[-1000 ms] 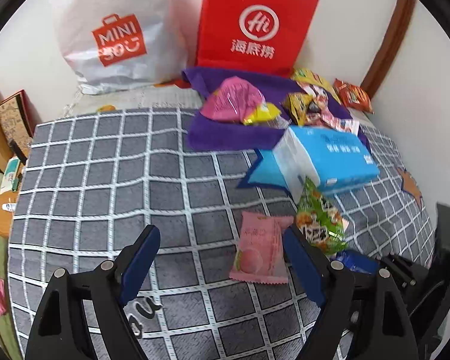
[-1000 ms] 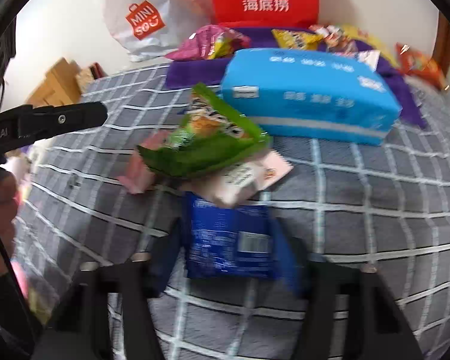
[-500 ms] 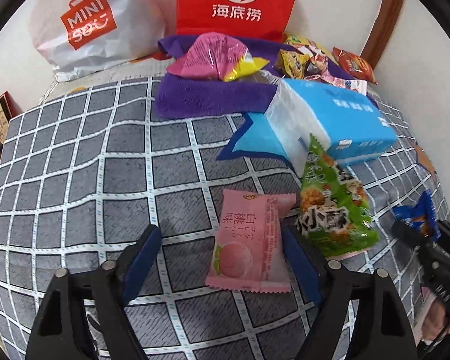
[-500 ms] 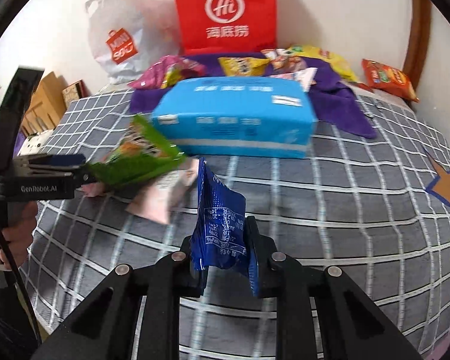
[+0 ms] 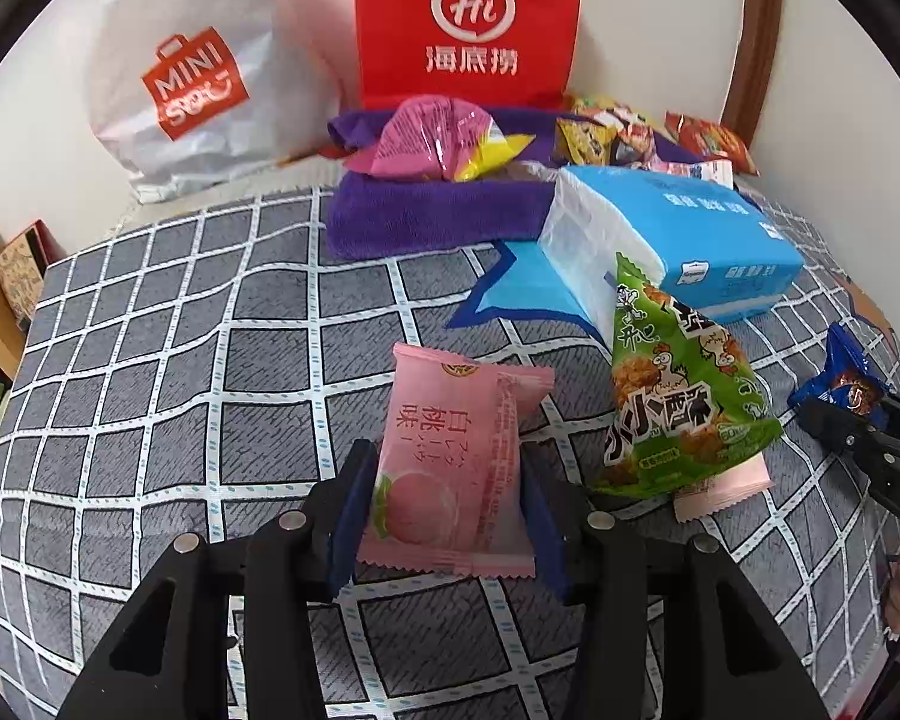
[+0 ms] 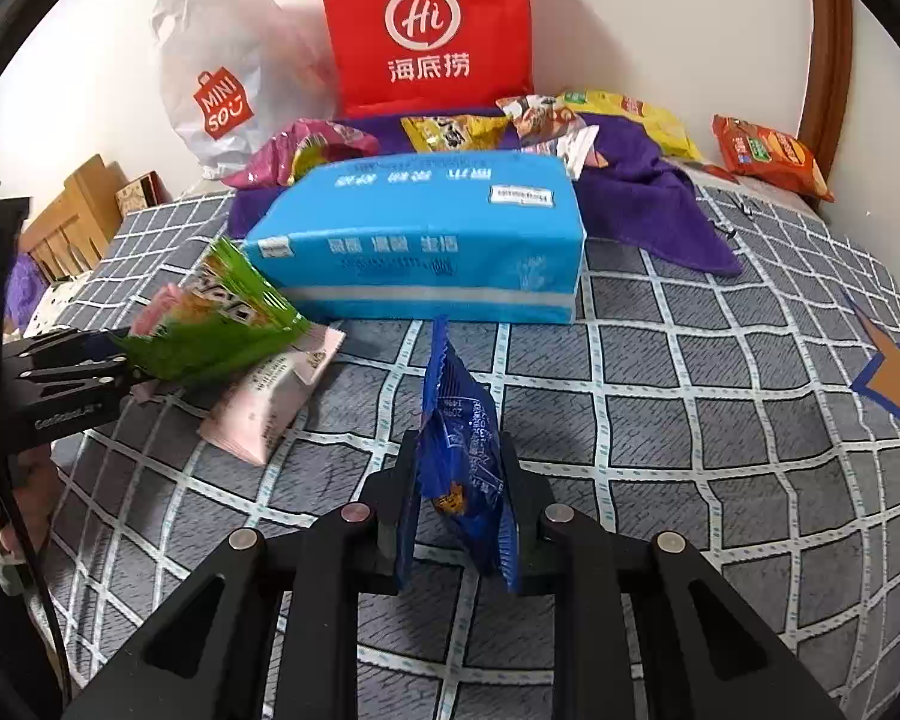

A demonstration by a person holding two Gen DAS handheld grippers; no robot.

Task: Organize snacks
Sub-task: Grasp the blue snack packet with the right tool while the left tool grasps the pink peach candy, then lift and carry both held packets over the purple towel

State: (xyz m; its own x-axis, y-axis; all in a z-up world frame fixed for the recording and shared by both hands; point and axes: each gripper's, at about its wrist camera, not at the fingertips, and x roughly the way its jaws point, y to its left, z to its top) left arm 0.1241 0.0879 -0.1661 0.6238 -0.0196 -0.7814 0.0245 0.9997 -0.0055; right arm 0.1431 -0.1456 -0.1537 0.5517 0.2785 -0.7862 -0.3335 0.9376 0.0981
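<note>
Surface: a bed cover point(image 5: 168, 384) of soft grey cloth ruled with white grid lines, rippled in places, set against a pale wall. At 12 o'clock in both views a stiff red paper bag point(image 5: 468, 24) stands upright; at 11 o'clock slumps a crinkled white plastic bag point(image 5: 198, 72). A thick purple towel point(image 5: 426, 213) lies folded before the red bag, carrying glossy snack packets.

My left claw point(image 5: 444, 516) is pressed against both long edges of a flat pink packet point(image 5: 456, 456), a matte rectangular pillow pack with crimped ends, lying at the centre of my left view. At 3 o'clock from it a shiny green bag point(image 5: 678, 402), roughly triangular, rests on a second pink packet point(image 5: 726, 486). Behind the green bag lies a blue tissue pack point(image 6: 426, 234), a smooth brick-shaped block in plastic wrap.

My right claw point(image 6: 459, 516) pinches a crumpled blue foil packet point(image 6: 462, 450) held on edge above the cover, its serrated top pointing to 12 o'clock toward the tissue pack.
</note>
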